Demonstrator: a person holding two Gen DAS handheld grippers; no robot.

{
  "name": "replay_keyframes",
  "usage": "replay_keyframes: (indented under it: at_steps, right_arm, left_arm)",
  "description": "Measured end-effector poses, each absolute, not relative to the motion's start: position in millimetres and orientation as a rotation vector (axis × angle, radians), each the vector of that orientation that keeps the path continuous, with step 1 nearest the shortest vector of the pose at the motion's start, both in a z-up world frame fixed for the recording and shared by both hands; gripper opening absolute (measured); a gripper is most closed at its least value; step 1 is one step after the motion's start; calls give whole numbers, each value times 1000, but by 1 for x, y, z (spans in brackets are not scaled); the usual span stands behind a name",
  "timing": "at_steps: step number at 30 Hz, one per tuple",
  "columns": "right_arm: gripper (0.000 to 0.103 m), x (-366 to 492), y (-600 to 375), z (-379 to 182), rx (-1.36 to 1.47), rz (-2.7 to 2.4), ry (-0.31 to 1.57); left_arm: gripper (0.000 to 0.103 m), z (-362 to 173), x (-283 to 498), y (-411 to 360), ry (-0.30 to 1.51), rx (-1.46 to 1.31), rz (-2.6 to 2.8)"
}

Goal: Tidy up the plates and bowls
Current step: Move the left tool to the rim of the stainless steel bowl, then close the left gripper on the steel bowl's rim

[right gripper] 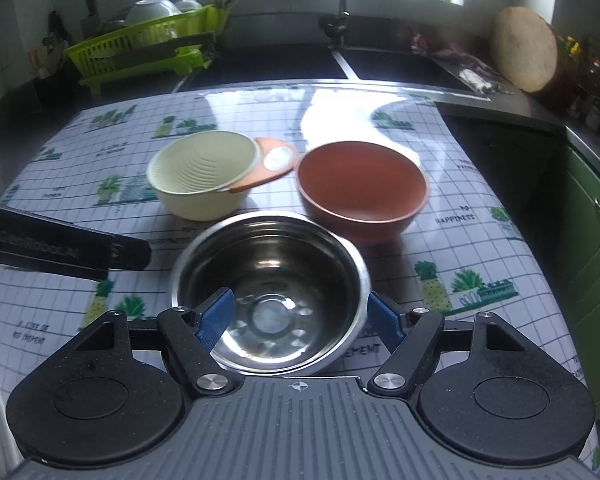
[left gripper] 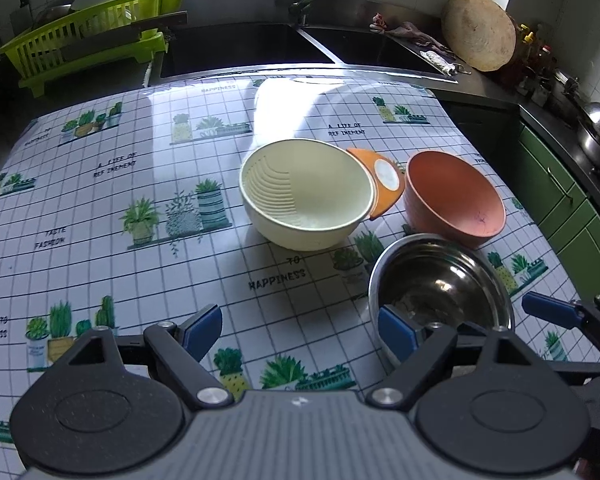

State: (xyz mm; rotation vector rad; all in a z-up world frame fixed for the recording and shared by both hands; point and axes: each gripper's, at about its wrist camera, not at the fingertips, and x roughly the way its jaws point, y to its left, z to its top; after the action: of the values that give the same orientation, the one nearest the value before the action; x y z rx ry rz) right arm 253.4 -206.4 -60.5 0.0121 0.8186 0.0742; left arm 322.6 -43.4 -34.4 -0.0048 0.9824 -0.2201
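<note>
- Sunlight is glaring off a glossy grid-and-potted-plant cloth covering the worktop (left gripper: 140,208), with a dark double sink (left gripper: 244,46) lying along its far edge under a window.
- Three bowls are sitting in a loose cluster on the cloth: a cream bowl (left gripper: 306,196) tilting over an orange plate (left gripper: 380,178) on which its rim is resting, a terracotta bowl (left gripper: 454,196) just beside that plate, and a steel bowl (right gripper: 270,288) standing nearest the cameras.
- A lime-green dish rack (left gripper: 84,46) is holding white bowls left of the sink, while a round wooden board (left gripper: 478,32) is leaning against the wall on the right.
- The left claw (left gripper: 300,330) is hanging spread wide above bare cloth, pinching nothing, its right finger overlapping the steel bowl's near rim in that view.
- The right claw (right gripper: 300,316) is likewise spread apart, its left finger (right gripper: 216,314) showing against the steel bowl's inside and its other finger outside the rim; whether either is touching the metal cannot be told.
- Only the left wrist view is taking in the pots and green cabinet fronts at far right; only the right wrist view is showing the steel bowl's whole interior.
- The right wrist view is blurring the far counter, and the orange plate is lying mostly hidden behind the cream bowl.
</note>
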Motion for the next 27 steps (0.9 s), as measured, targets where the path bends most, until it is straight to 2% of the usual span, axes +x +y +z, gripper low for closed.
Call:
replay_keyframes:
  at_steps: [6, 10, 17, 21, 27]
  right_arm:
    - [74, 263, -217, -70, 28, 53, 837]
    - [73, 269, -221, -78, 33, 55, 860]
    - [67, 276, -224, -88, 50, 84, 893]
    - [59, 280, -223, -93, 57, 103, 911]
    - [53, 281, -215, -94, 23, 121, 909]
  left_arm:
    - [85, -38, 331, -57, 977, 8, -261]
    - [77, -46, 337, -67, 996, 15, -288]
    - [56, -60, 344, -78, 1031, 27, -325]
    - [38, -66, 346, -81, 1047, 26, -343]
    - [19, -71, 346, -83, 1057, 28, -375]
